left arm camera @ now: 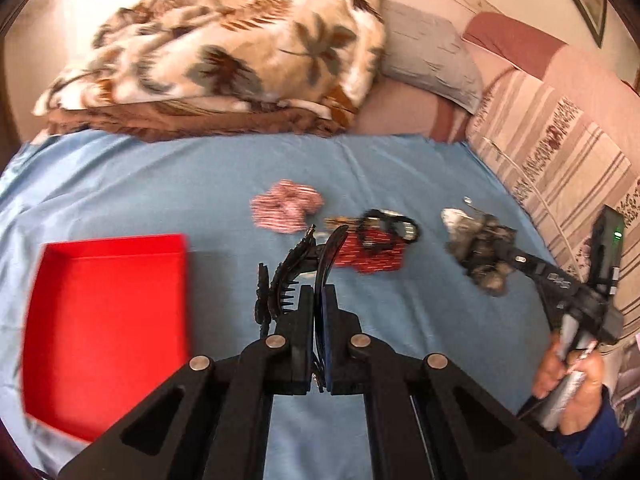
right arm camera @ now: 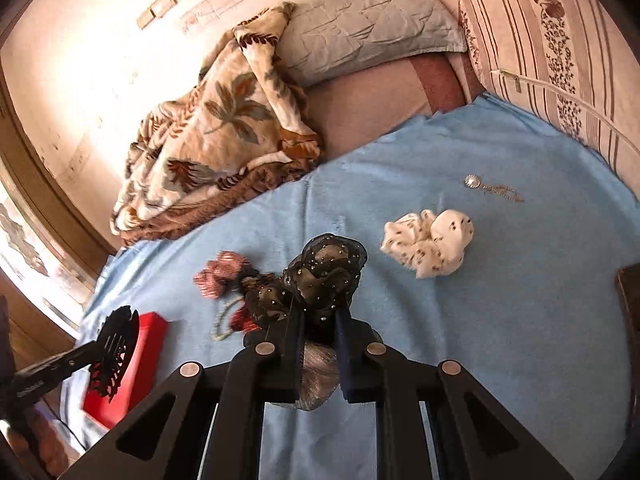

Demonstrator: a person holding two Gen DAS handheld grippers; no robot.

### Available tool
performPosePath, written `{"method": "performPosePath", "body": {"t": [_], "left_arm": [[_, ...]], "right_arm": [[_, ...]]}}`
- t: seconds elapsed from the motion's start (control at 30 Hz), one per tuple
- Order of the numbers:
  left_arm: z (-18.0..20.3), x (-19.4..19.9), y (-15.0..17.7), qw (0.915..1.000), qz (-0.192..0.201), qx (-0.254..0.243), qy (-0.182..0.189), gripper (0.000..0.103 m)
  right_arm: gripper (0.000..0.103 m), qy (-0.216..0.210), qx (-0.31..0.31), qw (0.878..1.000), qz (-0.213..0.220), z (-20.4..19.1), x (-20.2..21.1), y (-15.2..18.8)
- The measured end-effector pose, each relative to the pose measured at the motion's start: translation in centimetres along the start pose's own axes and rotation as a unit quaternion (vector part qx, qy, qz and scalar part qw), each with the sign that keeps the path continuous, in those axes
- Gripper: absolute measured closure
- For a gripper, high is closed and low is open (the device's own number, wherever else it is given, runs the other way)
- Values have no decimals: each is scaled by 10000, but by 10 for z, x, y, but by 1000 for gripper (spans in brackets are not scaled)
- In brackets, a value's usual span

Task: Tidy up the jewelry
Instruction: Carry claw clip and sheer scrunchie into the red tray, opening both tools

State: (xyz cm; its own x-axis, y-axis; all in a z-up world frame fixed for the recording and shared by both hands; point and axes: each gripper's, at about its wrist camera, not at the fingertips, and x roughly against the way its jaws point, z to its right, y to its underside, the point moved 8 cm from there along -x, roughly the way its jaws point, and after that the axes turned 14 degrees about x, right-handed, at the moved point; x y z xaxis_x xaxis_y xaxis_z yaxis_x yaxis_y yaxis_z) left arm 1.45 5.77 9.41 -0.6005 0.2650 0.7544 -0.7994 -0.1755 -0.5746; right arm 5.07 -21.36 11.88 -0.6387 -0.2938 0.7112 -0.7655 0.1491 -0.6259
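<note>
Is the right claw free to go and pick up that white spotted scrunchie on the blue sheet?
Probably not yet. The right claw is already shut on a dark sparkly scrunchie. The white scrunchie lies open on the sheet with nothing over it, so only the full claw stands in the way.

Quick tally on the blue sheet (right arm camera: 460, 320): 4 scrunchies – white spotted (right arm camera: 428, 246), pink striped (left arm camera: 286, 210), red patterned (left arm camera: 374, 254), sheer black sequinned (right arm camera: 320, 276). 1 black claw clip (left arm camera: 302, 276). 1 pearl pendant w/ chain (right arm camera: 486, 188), 1 pearl string (right arm camera: 224, 322). 1 red box (left arm camera: 104, 332), left edge. 1 floral blanket (right arm camera: 216, 136), 1 grey pillow (right arm camera: 368, 20)
</note>
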Motion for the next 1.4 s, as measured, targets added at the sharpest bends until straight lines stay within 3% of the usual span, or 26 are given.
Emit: {"method": "performPosePath", "body": {"t": [0.27,0.47,0.73,1.0,1.07,1.17,1.27,1.4], "left_arm": [[-118,16,-21,9946,165,602,-831,99],[-203,-1,-35,9856,83,1038,-1336,99],[-282,-32,-56,9731,-17,1560,-1695,99],[-295,-43,-60,9728,26,1645,-1628,96],[-295,-44,-60,9734,20,1625,-1615,95],[-292,-39,-60,9741,81,1597,-1598,81],[-285,-24,-62,9740,271,1564,-1614,63],[-274,1,-63,9725,486,1496,-1715,61]], "right_arm": [[88,-756,538,9950,-356,-99,-17,5],[88,-1497,1010,9800,-829,-210,-72,10],[88,-1717,1770,9594,-1371,-319,-161,26],[88,-1488,1965,9541,-1700,-341,-223,48],[81,-1426,2029,9537,-1703,-344,-228,48],[63,-1372,2160,9533,-1605,-348,-225,46],[54,-1279,2346,9525,-1464,-349,-215,39],[53,-1294,2402,9532,-1300,-343,-191,29]]}}
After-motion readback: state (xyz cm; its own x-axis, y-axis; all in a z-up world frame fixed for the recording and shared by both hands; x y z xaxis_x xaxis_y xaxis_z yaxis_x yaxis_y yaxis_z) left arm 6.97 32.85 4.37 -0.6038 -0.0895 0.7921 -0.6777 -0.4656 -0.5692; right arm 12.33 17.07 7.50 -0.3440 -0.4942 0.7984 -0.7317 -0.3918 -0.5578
